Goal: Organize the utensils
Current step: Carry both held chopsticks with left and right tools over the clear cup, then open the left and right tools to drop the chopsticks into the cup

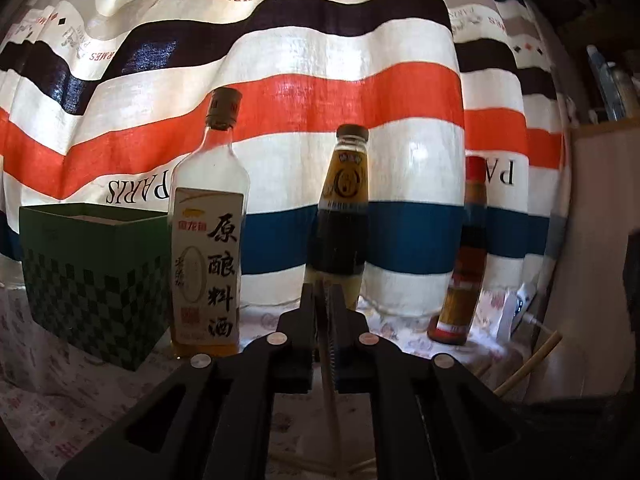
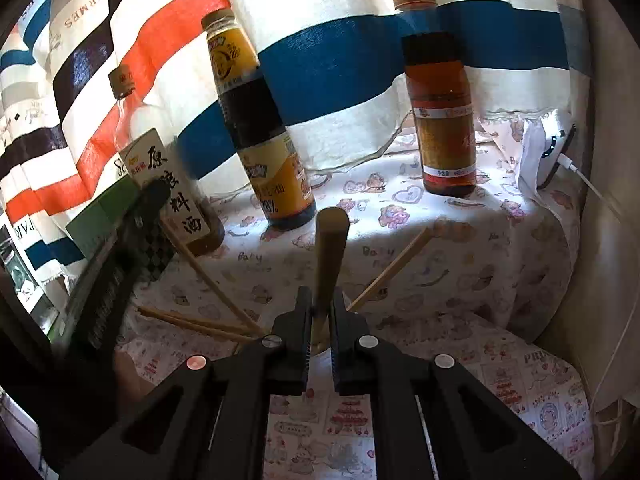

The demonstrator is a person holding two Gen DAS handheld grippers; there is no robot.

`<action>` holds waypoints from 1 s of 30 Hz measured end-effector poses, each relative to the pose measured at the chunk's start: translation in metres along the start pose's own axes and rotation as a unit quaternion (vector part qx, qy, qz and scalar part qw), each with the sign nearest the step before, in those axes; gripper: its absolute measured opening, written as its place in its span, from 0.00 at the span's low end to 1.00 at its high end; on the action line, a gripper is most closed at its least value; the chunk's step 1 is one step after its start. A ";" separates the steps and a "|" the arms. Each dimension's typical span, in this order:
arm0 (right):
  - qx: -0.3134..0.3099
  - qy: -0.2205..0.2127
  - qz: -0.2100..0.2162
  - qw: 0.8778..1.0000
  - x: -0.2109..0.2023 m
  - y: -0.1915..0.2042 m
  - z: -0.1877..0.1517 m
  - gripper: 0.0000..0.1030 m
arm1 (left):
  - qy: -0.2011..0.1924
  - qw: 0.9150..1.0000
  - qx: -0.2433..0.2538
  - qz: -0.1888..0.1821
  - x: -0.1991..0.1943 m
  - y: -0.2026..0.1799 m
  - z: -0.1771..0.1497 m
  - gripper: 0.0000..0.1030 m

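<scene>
My left gripper (image 1: 323, 296) is shut on a thin pale chopstick (image 1: 329, 376) that hangs down between its fingers. It is raised above the table, right of the green checkered box (image 1: 96, 280). My right gripper (image 2: 322, 300) is shut on a wooden utensil handle (image 2: 330, 248) that points forward and up. Several wooden chopsticks (image 2: 208, 276) lie loose on the patterned tablecloth (image 2: 460, 264), one (image 2: 390, 274) to the right of the handle. The left gripper also shows as a dark shape (image 2: 120, 248) at the left of the right wrist view, in front of the box.
Three bottles stand along the striped curtain: a cooking wine bottle (image 1: 208, 240), a dark sauce bottle (image 1: 340, 216) and a red-capped bottle (image 1: 464, 256). A white charger with cable (image 2: 556, 156) lies at the table's right edge. A white wall bounds the right side.
</scene>
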State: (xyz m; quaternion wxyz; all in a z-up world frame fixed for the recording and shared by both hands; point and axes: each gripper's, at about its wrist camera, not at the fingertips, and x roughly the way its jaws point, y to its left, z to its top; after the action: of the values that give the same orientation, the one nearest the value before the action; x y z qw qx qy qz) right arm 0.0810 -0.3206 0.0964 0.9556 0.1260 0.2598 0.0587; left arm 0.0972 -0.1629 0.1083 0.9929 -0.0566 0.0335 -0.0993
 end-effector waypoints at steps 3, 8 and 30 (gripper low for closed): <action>0.008 -0.008 -0.002 1.000 -0.008 -0.004 0.003 0.26 | 0.016 1.000 -0.008 0.005 -0.009 0.007 -0.001 0.32; 0.015 -0.038 -0.004 0.999 -0.028 -0.010 0.010 0.42 | 0.010 1.000 0.011 0.007 -0.044 0.022 0.007 0.56; -0.076 -0.066 0.040 0.994 -0.107 0.086 -0.059 0.52 | -0.010 0.997 0.056 0.048 -0.181 0.105 -0.002 0.99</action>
State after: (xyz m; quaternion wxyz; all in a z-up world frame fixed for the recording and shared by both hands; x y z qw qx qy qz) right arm -0.0447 -0.2449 0.1222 0.9744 0.0668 0.1852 0.1085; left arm -0.0603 -0.0249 0.1038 0.9984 -0.0003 0.0202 -0.0526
